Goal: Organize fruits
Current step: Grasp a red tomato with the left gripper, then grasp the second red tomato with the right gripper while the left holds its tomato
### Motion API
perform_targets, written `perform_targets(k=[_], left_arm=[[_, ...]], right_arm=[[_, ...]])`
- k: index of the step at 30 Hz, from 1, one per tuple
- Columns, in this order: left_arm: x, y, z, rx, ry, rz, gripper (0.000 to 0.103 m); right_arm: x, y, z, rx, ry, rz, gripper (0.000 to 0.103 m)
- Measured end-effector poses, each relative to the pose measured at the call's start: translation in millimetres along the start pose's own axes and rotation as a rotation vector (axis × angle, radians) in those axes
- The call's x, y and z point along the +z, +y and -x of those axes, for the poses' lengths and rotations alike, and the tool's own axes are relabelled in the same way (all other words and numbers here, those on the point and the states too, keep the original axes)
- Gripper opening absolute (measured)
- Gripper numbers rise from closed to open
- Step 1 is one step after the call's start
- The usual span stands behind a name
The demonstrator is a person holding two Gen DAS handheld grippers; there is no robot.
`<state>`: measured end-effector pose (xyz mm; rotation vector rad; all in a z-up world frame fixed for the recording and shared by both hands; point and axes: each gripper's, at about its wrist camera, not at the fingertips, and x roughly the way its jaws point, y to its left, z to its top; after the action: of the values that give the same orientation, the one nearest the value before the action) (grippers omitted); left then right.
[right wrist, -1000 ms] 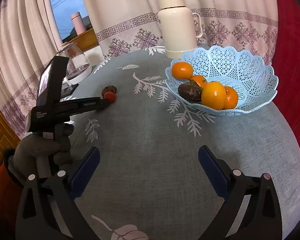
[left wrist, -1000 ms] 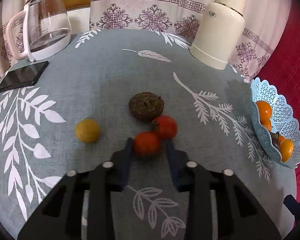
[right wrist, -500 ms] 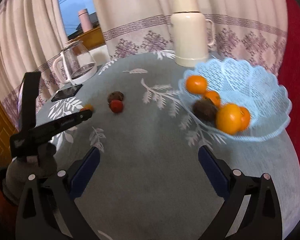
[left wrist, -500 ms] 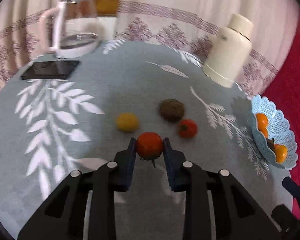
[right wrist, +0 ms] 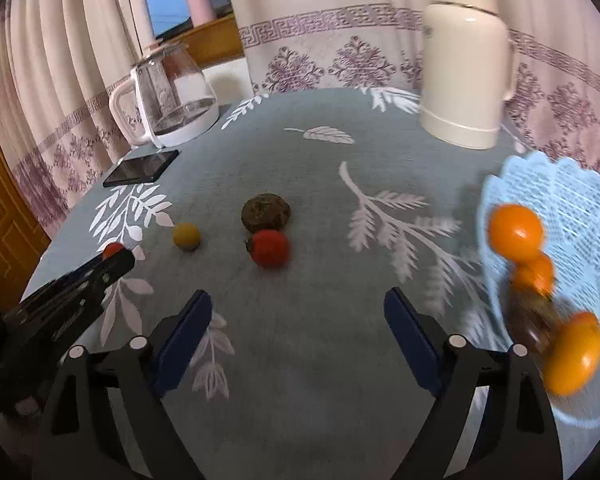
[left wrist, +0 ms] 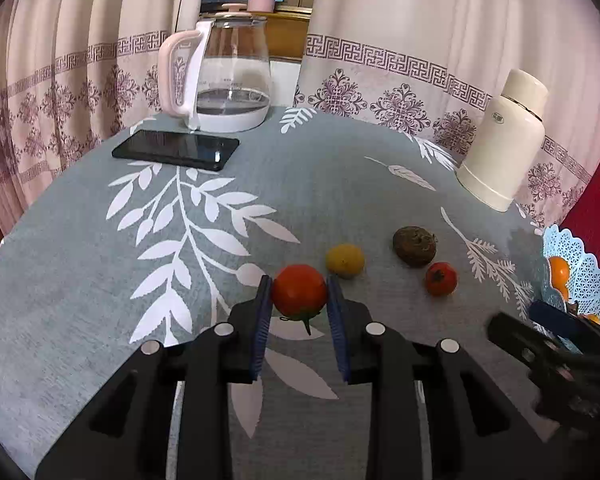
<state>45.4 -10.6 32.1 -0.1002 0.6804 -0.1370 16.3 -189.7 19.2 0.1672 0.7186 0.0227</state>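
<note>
The left gripper (left wrist: 299,294) is now lifting the red tomato (left wrist: 299,289), pinched tight mid-frame, off the table (left wrist: 80,280) toward the basket (right wrist: 572,200), while the right gripper (right wrist: 298,332) is hanging wide open, holding nothing.

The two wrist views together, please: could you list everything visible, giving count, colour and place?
Held tomato: one, red, between the left tongs' pads.
Loose tomato: one, red, mid-table.
Yellow fruit: one, left of the loose tomato.
Brown fruit: one, just behind the loose tomato.
Basket: one, pale blue, table's right edge, holding orange fruits and a brown one.
Kettle: one, glass, far left.
Phone: one, black, before the kettle.
Flask: one, cream, far right.
Left tongs: shut on the held tomato.
Right tongs: open, empty.
</note>
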Motion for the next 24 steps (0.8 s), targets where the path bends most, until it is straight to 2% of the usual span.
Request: perform_targets(k=[4, 10, 15, 22, 24], left_arm=[[-1, 0, -3, -0.003, 0.012, 0.003, 0.028], [-1, 3, -7, -0.013, 0.030, 0.021, 0.028], [-1, 3, -8, -0.017, 0.034, 0.023, 0.028], [-1, 3, -8, -0.017, 0.036, 0.023, 0.028], [-1, 3, -7, -0.017, 0.036, 0.022, 0.028]], right_arm=[[13, 2, -26, 0.039, 0.041, -0.023, 0.079], [23, 9, -51, 0.054, 0.074, -0.023, 0.070], [28, 16, -62, 0.056, 0.084, -0.004, 0.053], [30, 20, -65, 0.040, 0.083, 0.020, 0.046], [30, 20, -65, 0.041, 0.084, 0.024, 0.040]])
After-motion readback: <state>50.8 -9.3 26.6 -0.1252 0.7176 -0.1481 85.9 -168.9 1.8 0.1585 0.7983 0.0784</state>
